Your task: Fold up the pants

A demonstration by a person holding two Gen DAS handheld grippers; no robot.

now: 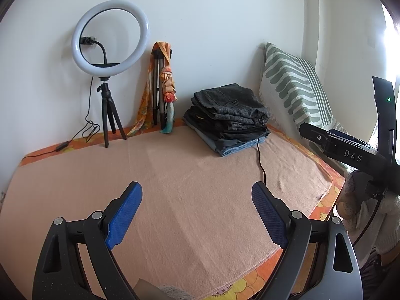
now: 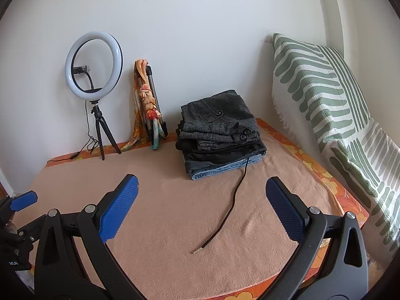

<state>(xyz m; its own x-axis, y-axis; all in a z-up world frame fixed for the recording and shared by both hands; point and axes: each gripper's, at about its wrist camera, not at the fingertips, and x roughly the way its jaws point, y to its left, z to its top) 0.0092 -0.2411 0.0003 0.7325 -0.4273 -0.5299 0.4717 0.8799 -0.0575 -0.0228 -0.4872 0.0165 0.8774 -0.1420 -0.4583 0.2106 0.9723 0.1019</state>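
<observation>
A stack of folded pants (image 1: 228, 118) sits at the back of the peach blanket (image 1: 175, 175), dark grey pairs on top and blue denim at the bottom; it also shows in the right wrist view (image 2: 220, 135). A dark drawstring (image 2: 232, 197) trails from the stack toward me. My left gripper (image 1: 197, 212) is open and empty above the blanket. My right gripper (image 2: 202, 207) is open and empty too; its body (image 1: 350, 150) shows at the right of the left wrist view. One left finger (image 2: 23, 201) shows at the left edge of the right wrist view.
A ring light on a small tripod (image 1: 110, 47) stands at the back left, its cable on the blanket edge. A folded tripod wrapped in an orange scarf (image 1: 162, 87) leans on the wall. A green-striped pillow (image 2: 325, 95) lines the right side.
</observation>
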